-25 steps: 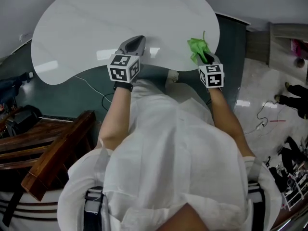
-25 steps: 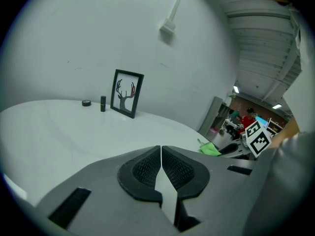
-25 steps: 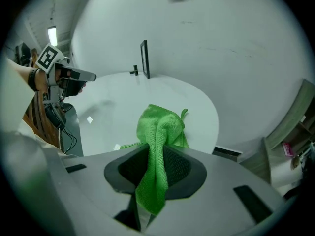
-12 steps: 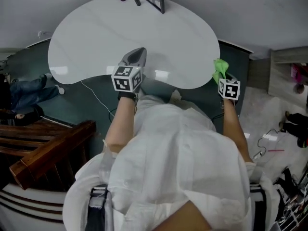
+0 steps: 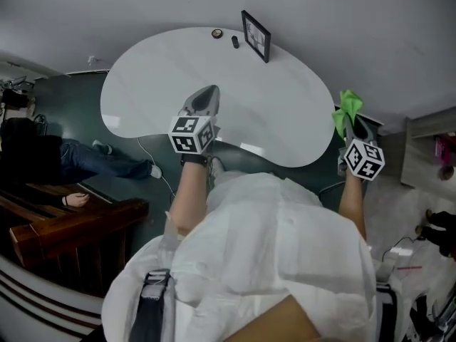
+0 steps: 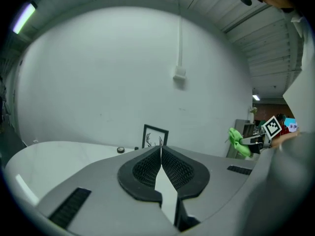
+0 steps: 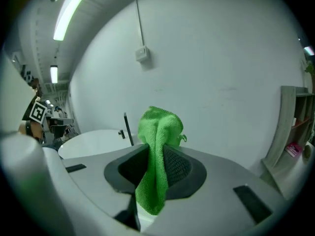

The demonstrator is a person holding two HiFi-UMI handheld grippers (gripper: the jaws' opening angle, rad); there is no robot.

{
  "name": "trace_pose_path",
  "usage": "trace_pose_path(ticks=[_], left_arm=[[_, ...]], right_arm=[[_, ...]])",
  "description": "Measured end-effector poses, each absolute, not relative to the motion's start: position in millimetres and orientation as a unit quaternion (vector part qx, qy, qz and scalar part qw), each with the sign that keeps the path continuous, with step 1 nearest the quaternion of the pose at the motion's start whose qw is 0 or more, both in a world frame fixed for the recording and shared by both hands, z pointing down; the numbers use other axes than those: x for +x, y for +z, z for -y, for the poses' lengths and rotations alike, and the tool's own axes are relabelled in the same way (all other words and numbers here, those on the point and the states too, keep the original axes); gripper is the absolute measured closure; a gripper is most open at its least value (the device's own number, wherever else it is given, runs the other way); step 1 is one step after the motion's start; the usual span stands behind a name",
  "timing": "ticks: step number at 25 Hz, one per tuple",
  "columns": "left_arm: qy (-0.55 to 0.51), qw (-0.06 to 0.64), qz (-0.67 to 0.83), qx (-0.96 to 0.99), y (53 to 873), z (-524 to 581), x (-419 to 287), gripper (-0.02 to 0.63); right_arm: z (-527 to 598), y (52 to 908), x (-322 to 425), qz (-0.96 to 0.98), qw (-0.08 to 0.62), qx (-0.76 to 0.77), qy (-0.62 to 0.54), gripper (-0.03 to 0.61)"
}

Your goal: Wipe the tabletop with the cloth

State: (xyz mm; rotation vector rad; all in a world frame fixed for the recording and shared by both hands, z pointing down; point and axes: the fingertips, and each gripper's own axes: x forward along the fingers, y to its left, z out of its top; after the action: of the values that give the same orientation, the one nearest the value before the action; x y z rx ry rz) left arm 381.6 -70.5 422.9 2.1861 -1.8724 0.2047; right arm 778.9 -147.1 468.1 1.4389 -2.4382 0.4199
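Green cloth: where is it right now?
The green cloth is clamped in the right gripper, at the head view's right, just past the white table's right edge.

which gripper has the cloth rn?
The right gripper: its jaws are shut on the green cloth, past the white table's right edge. The left gripper is shut with nothing between its jaws.

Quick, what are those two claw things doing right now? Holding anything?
Left gripper: closed, empty.
Right gripper: closed on the cloth.
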Motion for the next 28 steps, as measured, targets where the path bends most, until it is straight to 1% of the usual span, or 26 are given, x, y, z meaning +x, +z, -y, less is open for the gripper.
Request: trace_pose_path(ticks=[6, 10, 15, 28], left_arm=[[0.047, 0.071, 0.660, 0.747, 364, 61, 363, 0.594], [0.038, 0.036, 0.672, 0.739, 336, 52, 348, 0.594], [0.026, 0.017, 0.680, 0.733, 316, 45, 338, 0.594], [0.011, 0.001, 0.673, 0.740, 297, 43, 344, 0.594]], right_arm=[[138, 398, 764, 0.868, 0.067, 0.485, 0.088, 0.499], [138, 367, 762, 0.870, 0.044, 0.489, 0.050, 0.499], [143, 349, 758, 0.871, 0.036, 0.490, 0.027, 0.499], [139, 325, 763, 0.874, 0.030, 0.484, 0.003, 0.499]])
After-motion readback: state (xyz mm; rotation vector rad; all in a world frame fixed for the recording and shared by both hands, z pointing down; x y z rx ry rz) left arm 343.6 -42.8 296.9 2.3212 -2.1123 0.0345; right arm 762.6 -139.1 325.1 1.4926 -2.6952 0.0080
